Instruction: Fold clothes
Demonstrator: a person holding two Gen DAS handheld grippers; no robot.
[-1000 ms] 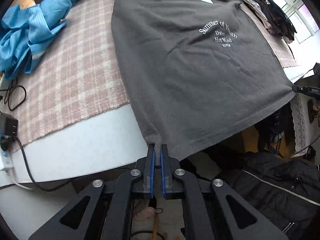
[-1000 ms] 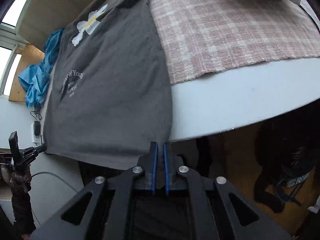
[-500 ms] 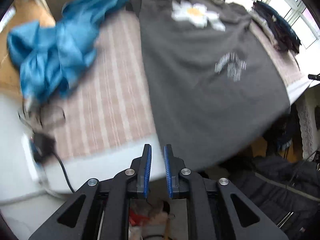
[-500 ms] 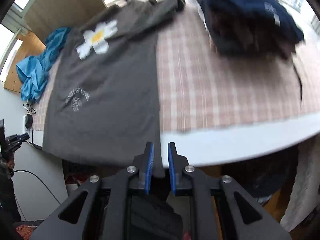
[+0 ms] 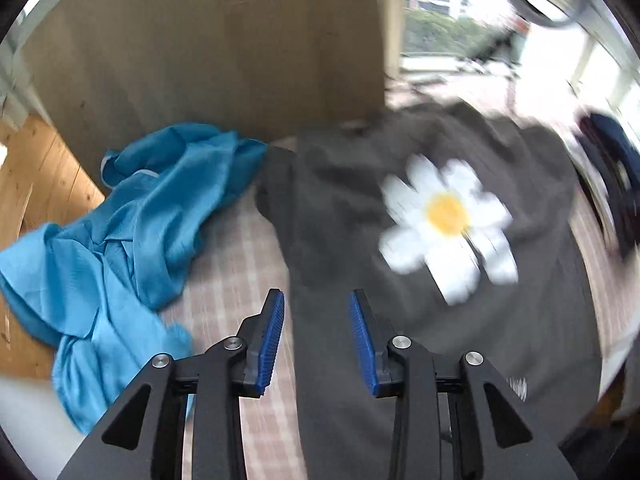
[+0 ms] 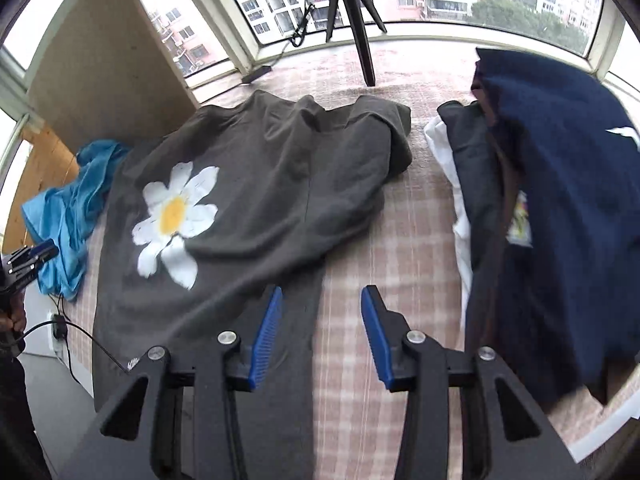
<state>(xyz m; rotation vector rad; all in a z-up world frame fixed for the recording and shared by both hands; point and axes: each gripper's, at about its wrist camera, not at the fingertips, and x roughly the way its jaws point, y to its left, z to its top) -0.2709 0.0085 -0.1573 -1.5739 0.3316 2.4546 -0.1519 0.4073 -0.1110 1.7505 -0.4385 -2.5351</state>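
A dark grey T-shirt (image 6: 256,184) with a white daisy print (image 6: 174,218) lies spread on the pink checked tablecloth (image 6: 404,248); its sleeves and collar are rumpled at the far end. It also shows, blurred, in the left wrist view (image 5: 360,224). My left gripper (image 5: 316,316) is open and empty above the shirt's left edge. My right gripper (image 6: 322,308) is open and empty above the shirt's right edge. The left gripper also shows at the left edge of the right wrist view (image 6: 30,258).
A crumpled blue garment (image 5: 120,232) lies left of the shirt. A stack of dark clothes topped by a navy one (image 6: 560,184) sits on the right. A tripod (image 6: 354,8) stands at the far side by the windows. A cable and plug (image 6: 60,328) hang at the table's left edge.
Both grippers have let go of the shirt's bottom hem, opened wide, and moved forward and up over the table towards the shirt's upper part.
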